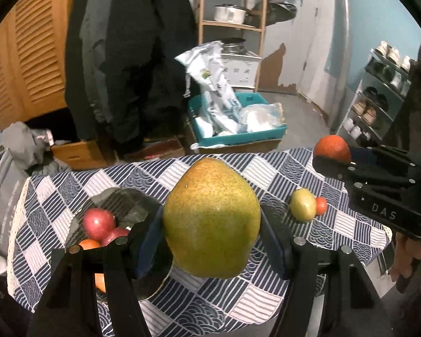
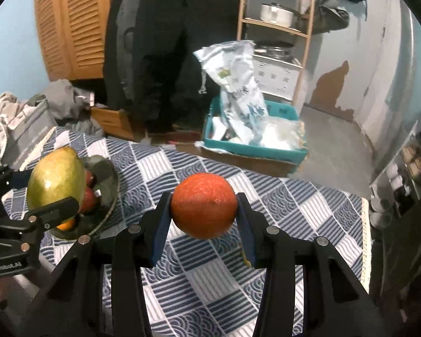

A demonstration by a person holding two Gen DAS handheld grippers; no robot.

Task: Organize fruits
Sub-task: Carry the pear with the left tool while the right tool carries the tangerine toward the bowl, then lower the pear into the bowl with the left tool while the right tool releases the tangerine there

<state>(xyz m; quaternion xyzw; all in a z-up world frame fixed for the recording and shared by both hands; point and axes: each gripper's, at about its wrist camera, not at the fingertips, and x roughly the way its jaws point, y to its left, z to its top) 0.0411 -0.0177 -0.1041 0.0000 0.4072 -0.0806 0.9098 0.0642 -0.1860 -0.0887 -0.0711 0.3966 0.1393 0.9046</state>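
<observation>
You're midway: the dark bowl (image 1: 120,205) already holds red and orange fruit, your left gripper (image 1: 210,241) clamps the pear (image 1: 210,219) beside it, your right gripper (image 2: 205,210) clamps the orange (image 2: 203,205) (both lifted), and two small fruits (image 1: 307,205) wait on the tablecloth (image 1: 238,303).

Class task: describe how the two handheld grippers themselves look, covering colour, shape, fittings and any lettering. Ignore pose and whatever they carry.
Both the left gripper and the right gripper are matte black, with angular, open-framed jaws. Dark blue pads line the inner faces, and round silver fasteners stud the joints. White lettering reads "DAS" on the right body and "GenRobot.AI" on the left. No cables show.
</observation>
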